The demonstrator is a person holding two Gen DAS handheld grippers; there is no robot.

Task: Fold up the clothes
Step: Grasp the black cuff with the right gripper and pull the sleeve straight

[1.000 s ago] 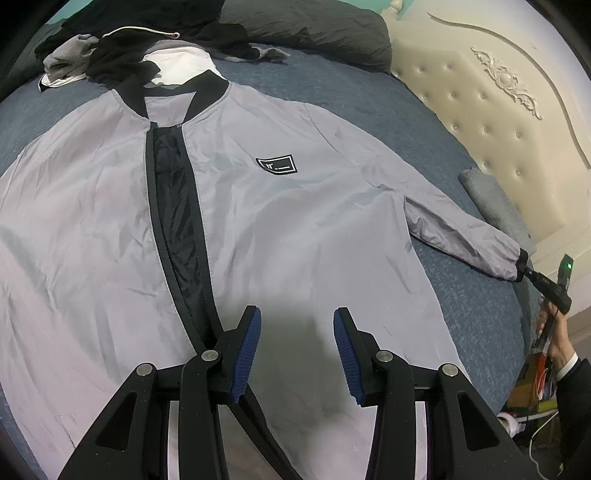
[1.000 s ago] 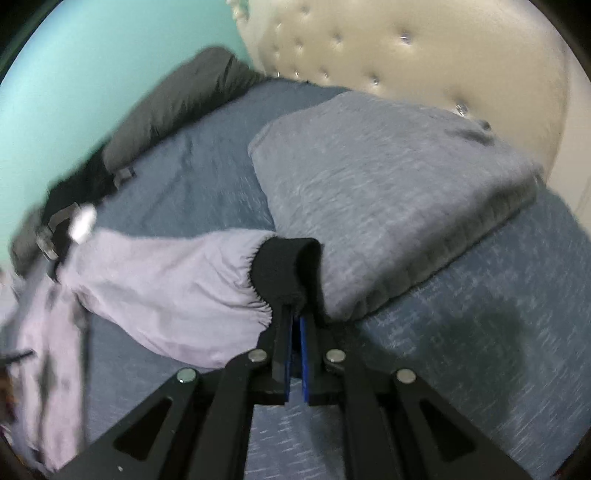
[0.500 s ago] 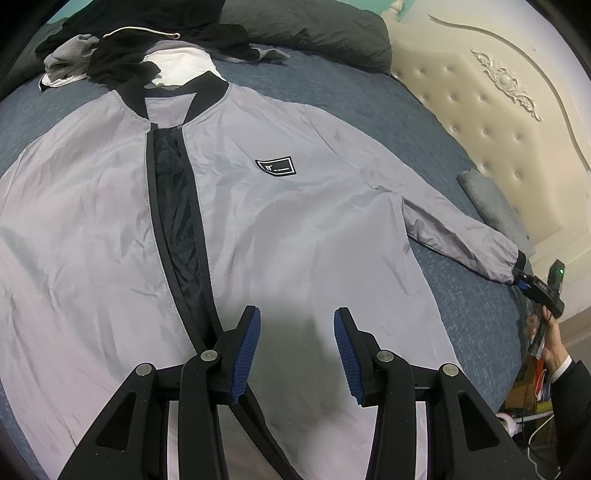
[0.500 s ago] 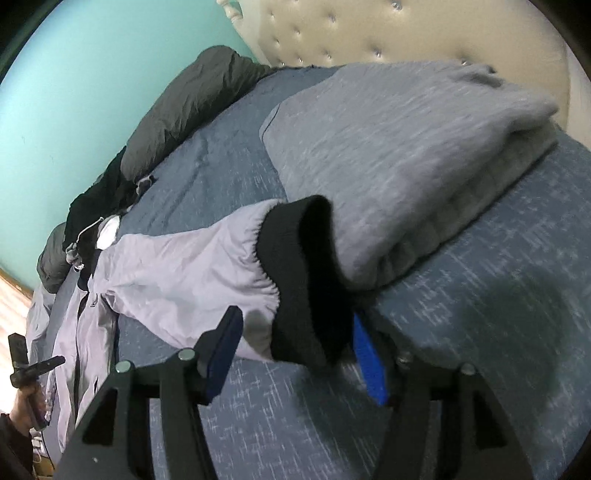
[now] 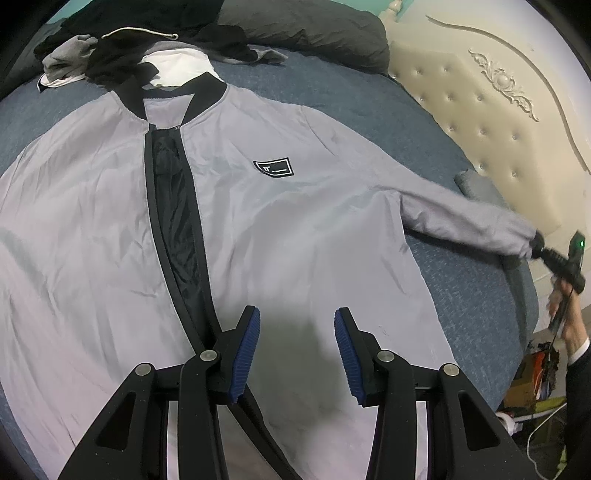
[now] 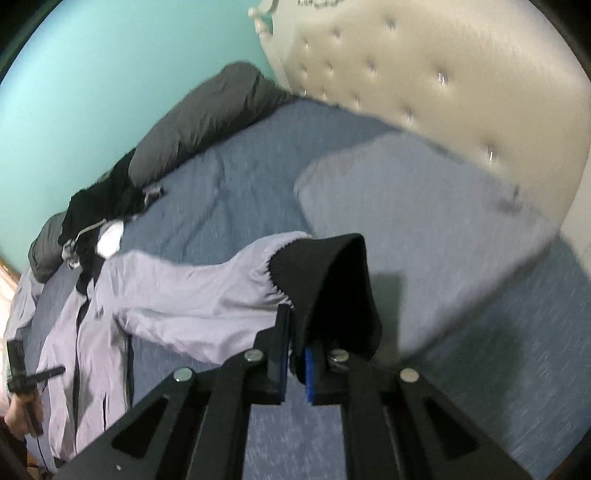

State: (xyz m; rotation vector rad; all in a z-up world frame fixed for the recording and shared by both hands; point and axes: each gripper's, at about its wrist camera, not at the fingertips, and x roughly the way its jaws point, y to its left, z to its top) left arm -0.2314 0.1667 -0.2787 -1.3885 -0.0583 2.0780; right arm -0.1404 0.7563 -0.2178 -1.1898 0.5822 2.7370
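A grey jacket (image 5: 295,229) with black collar, zipper band and chest patch lies spread face up on the blue bed (image 5: 369,110). My left gripper (image 5: 297,343) is open and empty, hovering over the jacket's lower front. My right gripper (image 6: 295,354) is shut on the black sleeve cuff (image 6: 332,288), holding the grey sleeve (image 6: 192,295) lifted off the bed. In the left wrist view the right gripper (image 5: 546,254) holds that cuff at the far right, sleeve stretched outward.
A pile of black and grey clothes (image 5: 122,48) and a dark grey pillow (image 5: 314,29) lie beyond the collar. A folded grey blanket (image 6: 424,214) sits by the cream tufted headboard (image 6: 443,74). The bed edge is at right, with clutter (image 5: 539,369) on the floor.
My right gripper opened around the cuff, then closed on it again and lifted the sleeve outward. My left gripper has stayed open in place.
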